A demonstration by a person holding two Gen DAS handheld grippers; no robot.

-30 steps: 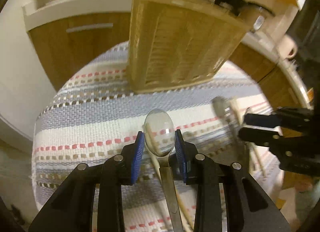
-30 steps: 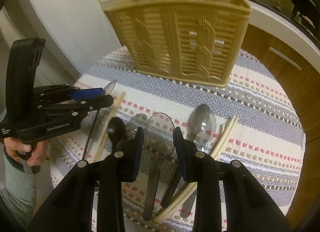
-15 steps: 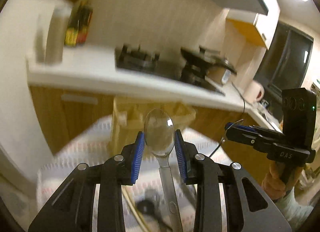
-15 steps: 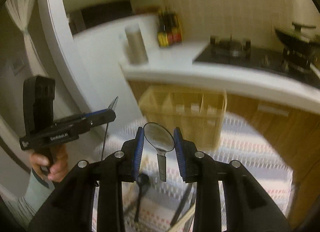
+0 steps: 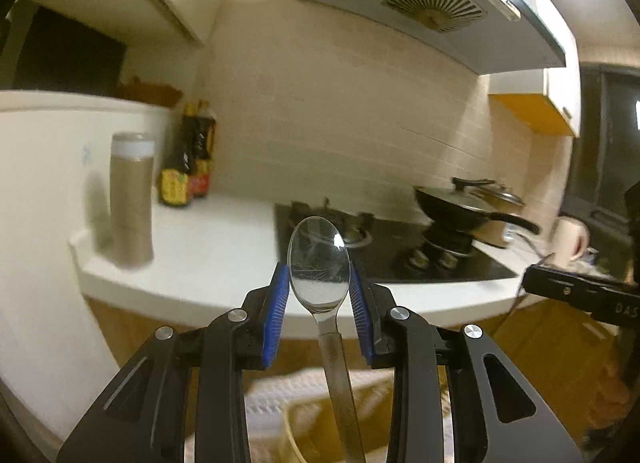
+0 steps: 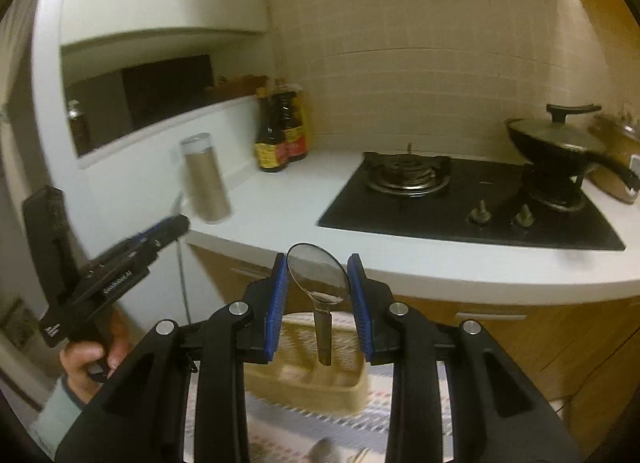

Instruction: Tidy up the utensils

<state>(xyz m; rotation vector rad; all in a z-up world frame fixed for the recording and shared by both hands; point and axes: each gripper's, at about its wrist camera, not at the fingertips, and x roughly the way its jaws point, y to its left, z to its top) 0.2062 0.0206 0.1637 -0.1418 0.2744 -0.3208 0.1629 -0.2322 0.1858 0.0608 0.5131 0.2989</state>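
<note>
**Both grippers held spoons aloft above the basket**

The left gripper (image 5: 319, 295) was clamped on a metal spoon (image 5: 319, 269), its blue pads pressing the sides of the bowl while the handle ran back down between the black fingers. Seen from the right wrist, that same gripper (image 6: 176, 223) stood at the far left, gripped by the person's left hand (image 6: 94, 355), with the spoon's thin handle hanging down from its tip. The right gripper (image 6: 318, 283) was likewise closed on a second spoon (image 6: 318, 277), bowl squeezed between the pads and short handle pointing down toward the beige slotted basket (image 6: 308, 379). The basket sat on the striped cloth (image 6: 360, 431) directly beneath this spoon, its open compartments facing up. In the left wrist view only a blurred strip of the basket rim (image 5: 296, 427) showed beneath the fingers.

Behind, from left to right along the white counter (image 6: 280, 207), stood a tall cylindrical canister (image 6: 205, 179), two dark sauce bottles (image 6: 282, 131), a black gas hob (image 6: 472, 199) and a lidded black pan (image 6: 560, 143) on the right burner. At the right edge of the left wrist view part of the right gripper's body (image 5: 584, 297) showed, its jaws out of frame there.
</note>
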